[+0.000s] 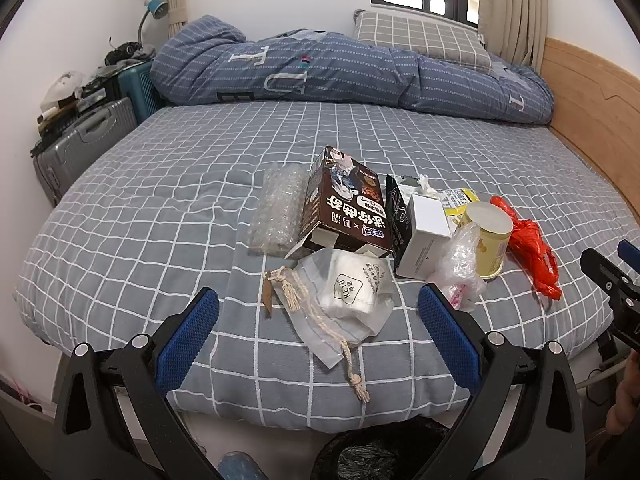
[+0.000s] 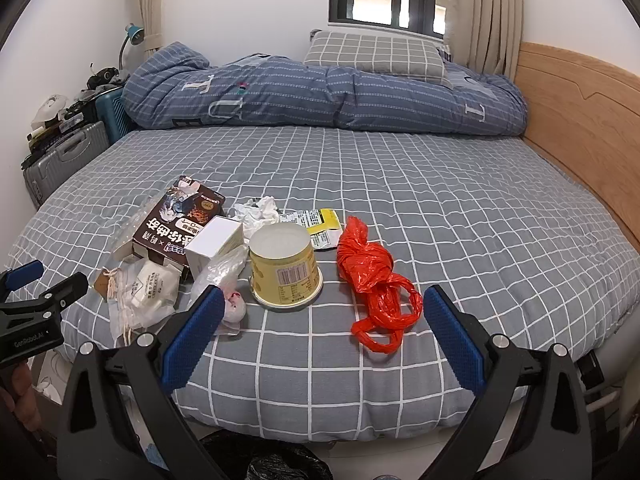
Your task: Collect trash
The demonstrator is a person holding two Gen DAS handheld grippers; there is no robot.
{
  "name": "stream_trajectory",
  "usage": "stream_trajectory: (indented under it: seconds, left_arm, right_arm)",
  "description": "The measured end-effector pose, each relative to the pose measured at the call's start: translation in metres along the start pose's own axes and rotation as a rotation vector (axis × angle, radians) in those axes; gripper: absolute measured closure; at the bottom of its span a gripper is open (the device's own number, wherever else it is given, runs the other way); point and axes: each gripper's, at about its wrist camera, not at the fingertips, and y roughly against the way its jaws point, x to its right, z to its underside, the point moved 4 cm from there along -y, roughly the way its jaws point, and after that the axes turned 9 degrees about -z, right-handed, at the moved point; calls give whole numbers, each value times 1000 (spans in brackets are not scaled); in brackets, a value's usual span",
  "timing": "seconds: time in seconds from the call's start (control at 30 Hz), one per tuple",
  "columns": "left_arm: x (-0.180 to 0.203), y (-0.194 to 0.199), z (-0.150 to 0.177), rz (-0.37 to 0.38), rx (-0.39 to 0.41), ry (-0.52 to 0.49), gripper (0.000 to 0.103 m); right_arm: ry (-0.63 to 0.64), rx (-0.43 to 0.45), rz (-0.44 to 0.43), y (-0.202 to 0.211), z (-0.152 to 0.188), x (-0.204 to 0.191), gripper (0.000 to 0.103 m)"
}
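Trash lies in a cluster on the checked bed [image 1: 160, 208]: a brown snack box [image 1: 344, 212] [image 2: 176, 220], bubble wrap [image 1: 276, 208], a white box [image 1: 426, 232] [image 2: 214, 244], a clear bag with a drawstring pouch [image 1: 344, 300] [image 2: 140, 292], an upturned yellow cup [image 1: 490, 240] [image 2: 286, 268], a red plastic bag [image 1: 532, 248] [image 2: 372, 280], crumpled tissue [image 2: 258, 210] and a yellow wrapper [image 2: 320, 222]. My left gripper [image 1: 318, 300] hovers open around the drawstring pouch bag. My right gripper [image 2: 322, 300] is open near the bed's front edge, before the cup and red bag.
A folded blue duvet [image 1: 344, 72] and a checked pillow [image 1: 420, 34] lie at the far side. A wooden headboard [image 1: 592, 108] runs along the right. Suitcases [image 1: 84, 140] with clutter stand left. A black bin bag [image 1: 380, 452] [image 2: 272, 460] sits below the bed's front edge.
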Motion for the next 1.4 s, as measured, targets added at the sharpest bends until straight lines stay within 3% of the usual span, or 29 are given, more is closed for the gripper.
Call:
stream_trajectory:
  seconds: [1.4]
  left_arm:
    - [0,-1,1,2,-15,-1,6]
  right_arm:
    - [3,1,4,1,-2,0,7]
